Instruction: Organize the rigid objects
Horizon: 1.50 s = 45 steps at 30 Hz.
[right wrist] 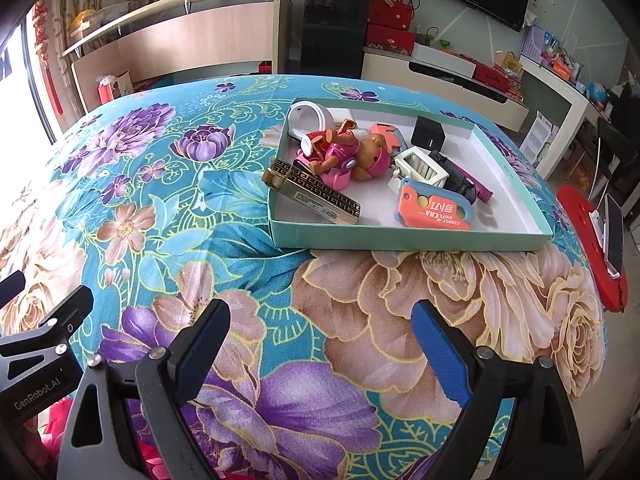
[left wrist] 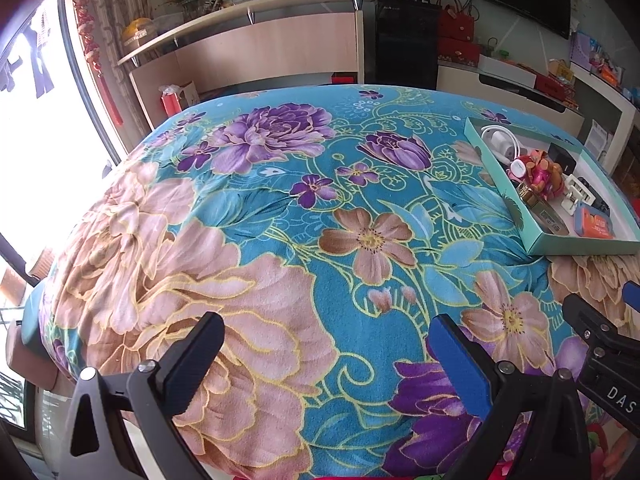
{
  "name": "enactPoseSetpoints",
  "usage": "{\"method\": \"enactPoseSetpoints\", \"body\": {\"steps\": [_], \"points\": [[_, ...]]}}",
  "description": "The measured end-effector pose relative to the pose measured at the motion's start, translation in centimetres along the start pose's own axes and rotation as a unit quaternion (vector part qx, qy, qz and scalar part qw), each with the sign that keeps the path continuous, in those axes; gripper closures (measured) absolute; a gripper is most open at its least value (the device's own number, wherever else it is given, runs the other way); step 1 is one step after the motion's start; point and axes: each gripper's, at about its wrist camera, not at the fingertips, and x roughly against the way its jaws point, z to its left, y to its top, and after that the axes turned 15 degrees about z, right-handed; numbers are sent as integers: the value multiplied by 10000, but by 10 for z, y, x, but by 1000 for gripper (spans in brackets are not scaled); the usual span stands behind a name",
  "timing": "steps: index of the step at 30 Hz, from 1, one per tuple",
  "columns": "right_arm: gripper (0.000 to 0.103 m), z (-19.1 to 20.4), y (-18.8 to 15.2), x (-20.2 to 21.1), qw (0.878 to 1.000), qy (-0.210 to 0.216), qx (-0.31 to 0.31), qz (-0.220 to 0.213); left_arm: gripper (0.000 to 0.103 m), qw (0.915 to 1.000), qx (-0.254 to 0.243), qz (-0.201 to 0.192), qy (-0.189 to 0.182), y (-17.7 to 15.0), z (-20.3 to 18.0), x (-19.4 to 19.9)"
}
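A shallow teal box (right wrist: 400, 237) with a white floor lies on the floral cloth at the far right of the table. Inside it are a pink toy figure (right wrist: 344, 156), a black-and-gold case (right wrist: 316, 196), an orange carrot knife (right wrist: 434, 208), a white plug (right wrist: 420, 166), a black charger cube (right wrist: 428, 133) and a white curved piece (right wrist: 308, 116). My right gripper (right wrist: 322, 312) hovers open in front of the box, with only cloth between its fingers. My left gripper (left wrist: 326, 328) is open too, over bare cloth, with the box (left wrist: 536, 240) off to its right.
A red stool (right wrist: 588, 240) carrying a phone (right wrist: 614, 232) stands off the table's right edge. Each gripper shows at the other view's edge. Low cabinets, a black appliance and a wall TV line the back. A bright window is on the left.
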Motion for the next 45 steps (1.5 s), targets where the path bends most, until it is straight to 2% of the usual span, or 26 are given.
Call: {"method": "enactPoseSetpoints", "body": {"steps": [7, 45], "points": [[11, -4, -2, -2, 9999, 6, -141, -16, 0, 9998, 107, 139, -75, 1, 5, -7], [11, -15, -5, -9, 9988, -59, -466, 100, 0, 9999, 44, 159, 21, 1, 4, -9]]}}
